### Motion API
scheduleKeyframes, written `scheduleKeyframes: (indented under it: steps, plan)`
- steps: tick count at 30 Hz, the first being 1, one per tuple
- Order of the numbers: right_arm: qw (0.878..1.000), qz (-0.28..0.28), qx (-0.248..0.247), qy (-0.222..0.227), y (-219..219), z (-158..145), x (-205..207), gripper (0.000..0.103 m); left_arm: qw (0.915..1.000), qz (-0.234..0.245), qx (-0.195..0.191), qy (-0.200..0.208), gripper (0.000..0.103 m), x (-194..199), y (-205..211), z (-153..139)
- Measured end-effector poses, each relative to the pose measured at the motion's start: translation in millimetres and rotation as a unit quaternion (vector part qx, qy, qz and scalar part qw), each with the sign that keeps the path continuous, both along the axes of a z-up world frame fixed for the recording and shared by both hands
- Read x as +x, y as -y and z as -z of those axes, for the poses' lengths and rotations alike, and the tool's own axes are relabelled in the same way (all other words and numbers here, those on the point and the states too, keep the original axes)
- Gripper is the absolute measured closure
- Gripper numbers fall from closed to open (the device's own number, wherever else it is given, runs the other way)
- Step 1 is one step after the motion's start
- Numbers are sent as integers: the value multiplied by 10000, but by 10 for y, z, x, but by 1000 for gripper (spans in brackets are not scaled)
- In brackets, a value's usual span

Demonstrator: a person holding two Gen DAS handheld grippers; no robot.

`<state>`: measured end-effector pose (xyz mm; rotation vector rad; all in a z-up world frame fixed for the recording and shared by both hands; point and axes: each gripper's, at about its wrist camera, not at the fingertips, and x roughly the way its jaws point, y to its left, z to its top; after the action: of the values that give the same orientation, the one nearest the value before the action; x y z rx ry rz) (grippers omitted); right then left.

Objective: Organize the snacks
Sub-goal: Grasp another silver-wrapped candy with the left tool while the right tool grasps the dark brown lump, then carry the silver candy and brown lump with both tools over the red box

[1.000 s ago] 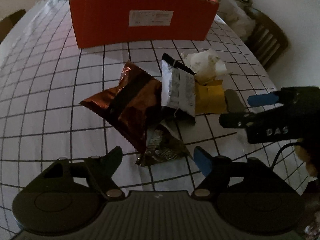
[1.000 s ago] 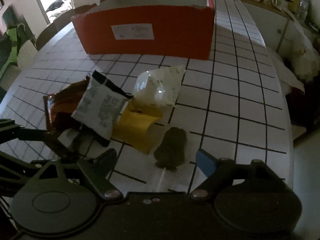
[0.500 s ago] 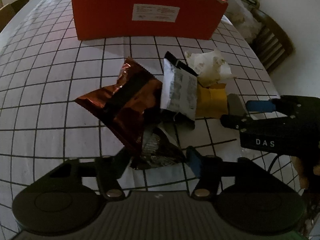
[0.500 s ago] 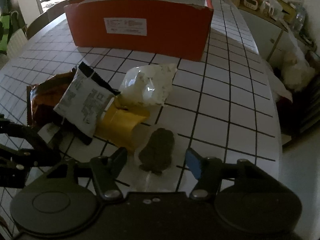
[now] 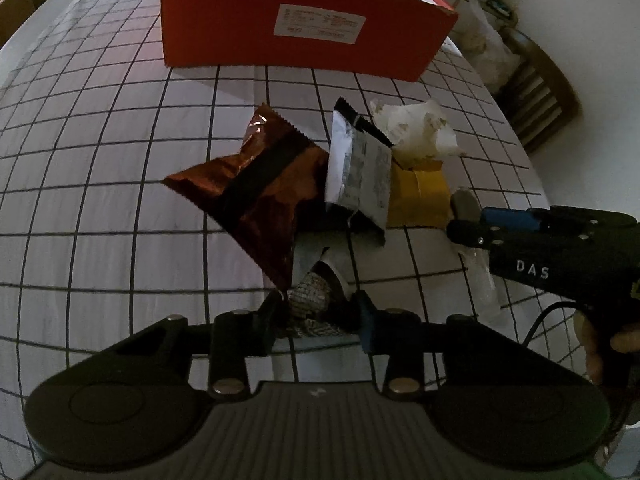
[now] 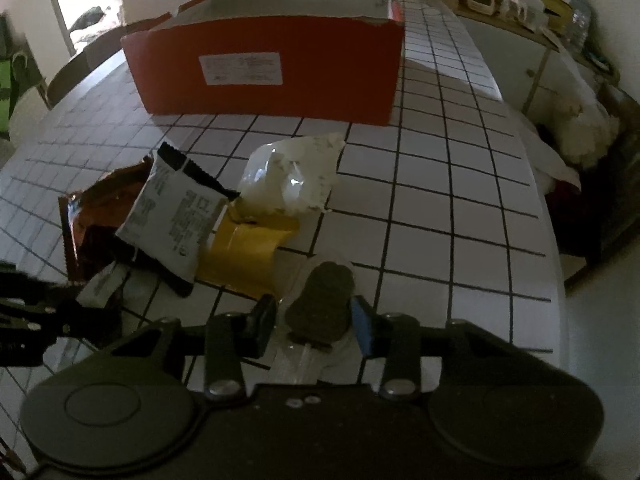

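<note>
A white tablecloth with a black grid [image 5: 100, 208] covered the table. At its far side stood an orange cardboard box [image 6: 280, 72] with a white label, well apart from the snacks heaped nearer. In that heap, a brown foil bag [image 5: 260, 188] lay on the left, a white packet with black ends [image 5: 360, 172] leaned on it, a yellow packet [image 5: 420, 196] sat just right of that, and a crumpled white bag [image 6: 292, 180] lay behind.

The left gripper [image 5: 318, 314], narrow and closing, had a small silver-patterned wrapper [image 5: 314, 300] between its fingers at the heap's near edge, the pads touching it.

The right gripper [image 6: 314, 320], also closing, flanked a dark cookie in a clear wrapper [image 6: 322, 300], its pads against the wrapper's sides.
</note>
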<state>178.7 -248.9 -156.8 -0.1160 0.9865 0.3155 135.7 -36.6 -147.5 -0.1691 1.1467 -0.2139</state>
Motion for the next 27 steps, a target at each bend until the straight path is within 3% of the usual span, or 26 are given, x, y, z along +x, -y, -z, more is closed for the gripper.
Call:
scheduleKeyframes:
  steps: [12,27]
  plan:
    - [9994,144,303,104,75,-263,-336,63,9998,67,-195,73,67,-248,-52,-175]
    - [9955,-100,652,674,-19,-963,-365,63,9970,126,-234,727,67,-154,-80,-805]
